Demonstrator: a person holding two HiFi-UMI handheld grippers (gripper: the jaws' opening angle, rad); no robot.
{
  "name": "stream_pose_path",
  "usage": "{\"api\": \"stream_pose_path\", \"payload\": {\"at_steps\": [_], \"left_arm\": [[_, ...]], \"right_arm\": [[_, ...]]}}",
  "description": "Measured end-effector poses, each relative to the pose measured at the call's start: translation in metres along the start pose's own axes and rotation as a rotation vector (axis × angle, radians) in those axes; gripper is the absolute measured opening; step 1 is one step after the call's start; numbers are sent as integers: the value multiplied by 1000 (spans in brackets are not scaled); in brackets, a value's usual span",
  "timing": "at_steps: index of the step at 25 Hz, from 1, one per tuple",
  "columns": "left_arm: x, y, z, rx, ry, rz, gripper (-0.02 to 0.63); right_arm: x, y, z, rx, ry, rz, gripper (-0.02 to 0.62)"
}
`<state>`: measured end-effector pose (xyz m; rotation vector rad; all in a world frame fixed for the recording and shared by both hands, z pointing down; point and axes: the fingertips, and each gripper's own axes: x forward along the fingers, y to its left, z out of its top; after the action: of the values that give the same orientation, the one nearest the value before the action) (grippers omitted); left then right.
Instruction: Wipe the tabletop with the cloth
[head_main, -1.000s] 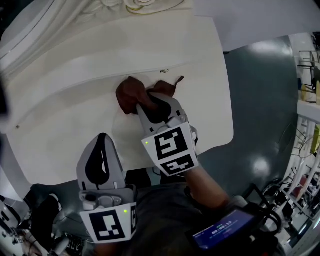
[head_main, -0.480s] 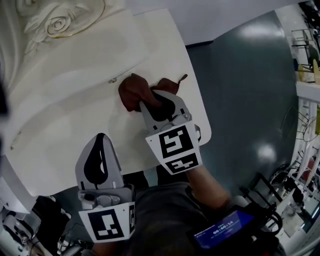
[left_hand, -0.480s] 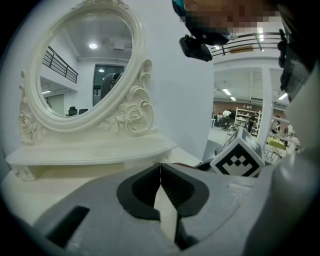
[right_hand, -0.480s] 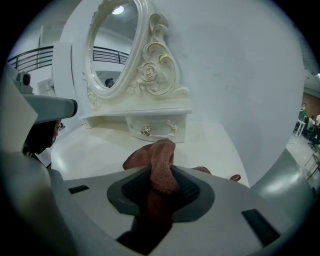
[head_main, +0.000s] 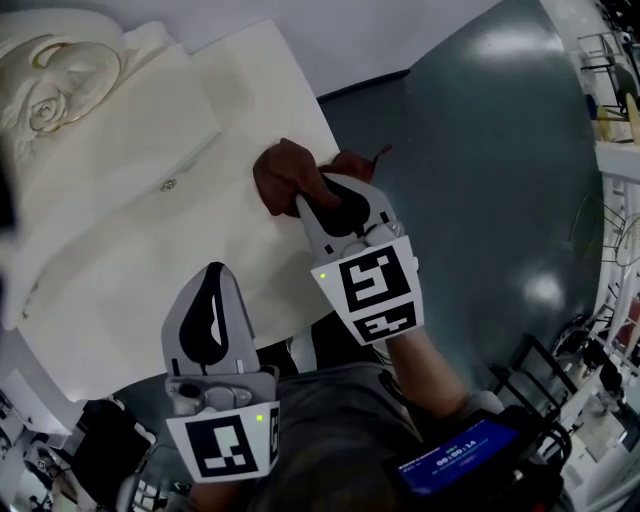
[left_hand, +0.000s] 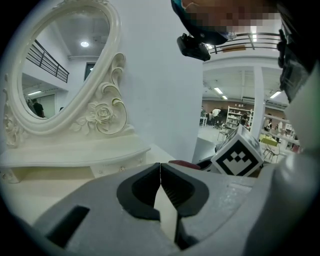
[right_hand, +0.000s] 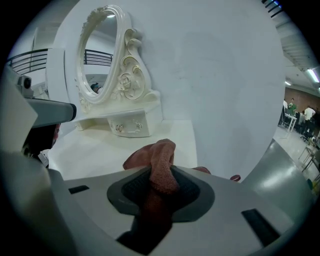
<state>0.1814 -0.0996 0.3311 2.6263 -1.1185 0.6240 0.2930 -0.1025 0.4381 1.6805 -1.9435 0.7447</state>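
The right tool (head_main: 322, 192) is clamped on the cloth (head_main: 283, 170), a reddish-brown wad; in the right gripper view a fold of it stands up between the jaws, pinched by both pads, with the rest bunched on the tabletop (head_main: 140, 260) just ahead of the tips. The cloth lies at the tabletop's right edge, apparently pressed to the surface; one small corner seems to poke past that edge over the floor (head_main: 480, 180). The left tool (head_main: 212, 275) has its jaws together with nothing between them; it hangs over the tabletop's near edge, apart from the cloth and taking no part in the wiping; whether it touches the surface I cannot tell. A mirror (head_main: 45, 90) in a carved frame stands on a raised base at the far left.

The wiping looks to be under way rather than finished: the cloth is gripped and down on the surface, at the end of a stroke towards the right edge, by my reading. The tabletop is evenly pale, with no streak or dirt to mark wiped from unwiped; so how much is done cannot be read off. The broad middle, the left side and the strip before the mirror's base may yet need passes.
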Motion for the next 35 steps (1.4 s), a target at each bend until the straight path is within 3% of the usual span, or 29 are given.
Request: {"api": "stream_pose_path", "payload": {"at_steps": [6,13,35], "left_arm": [[9,-27,-12,-12,3,-5,15],[-6,-21,-17,-22,-3,-4,15],[-91,6,-53,13,-13,-77,15]], "right_arm": [[-14,-20,-23,-1,3,-4,110],[-29,-19,-27,21,0,-43,110],[-84,32,-80,94,15,-247,109]]}}
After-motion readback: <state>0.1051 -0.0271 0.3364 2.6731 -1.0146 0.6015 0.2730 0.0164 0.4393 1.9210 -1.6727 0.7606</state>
